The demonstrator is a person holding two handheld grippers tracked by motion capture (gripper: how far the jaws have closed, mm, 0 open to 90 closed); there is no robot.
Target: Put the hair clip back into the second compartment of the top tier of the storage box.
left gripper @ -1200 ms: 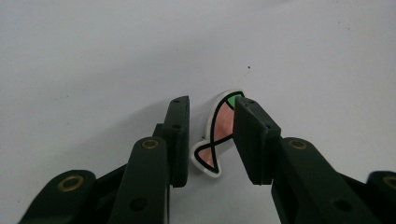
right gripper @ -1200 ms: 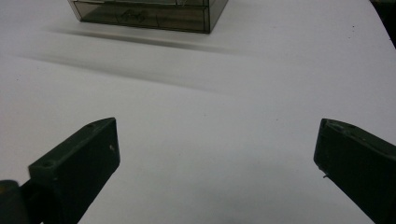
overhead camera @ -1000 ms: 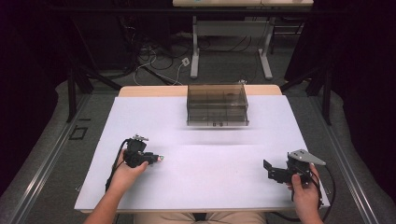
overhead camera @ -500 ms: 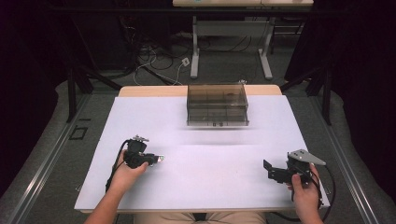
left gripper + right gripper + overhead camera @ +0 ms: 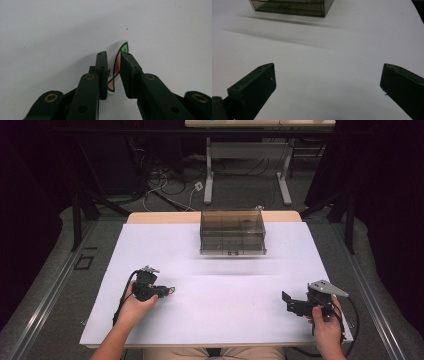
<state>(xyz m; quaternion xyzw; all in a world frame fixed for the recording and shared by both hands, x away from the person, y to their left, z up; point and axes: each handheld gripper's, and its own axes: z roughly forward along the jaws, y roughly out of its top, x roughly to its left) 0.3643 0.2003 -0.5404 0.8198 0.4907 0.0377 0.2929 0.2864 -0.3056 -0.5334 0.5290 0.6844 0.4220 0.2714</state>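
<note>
— Looking along your left gripper (image 5: 113, 72), low in the frame, what do you have between the jaws?

— You have a thin white disc (image 5: 117, 67) with orange and green print standing on edge there, just above the white table (image 5: 50, 32). The jaws have just been closing around it. One pad lies against its printed face; whether the other presses the back, I cannot tell for sure, but it looks pinched.

— How will it handle?

— It looks light, stiff and flat, with a smooth face, so it may slip or swivel. You hold it near its lower half; a grip closer to the middle would probably steady it.

— And your other tool?

— At the lower right of the high view, your right gripper (image 5: 296, 304) rests near the table's front edge, jaws spread wide with nothing between them.

— Farther off?

— At the centre top of the table stands a smoky transparent drawer box (image 5: 232, 232), well apart from both hands and shut, as far as I can tell.
</note>
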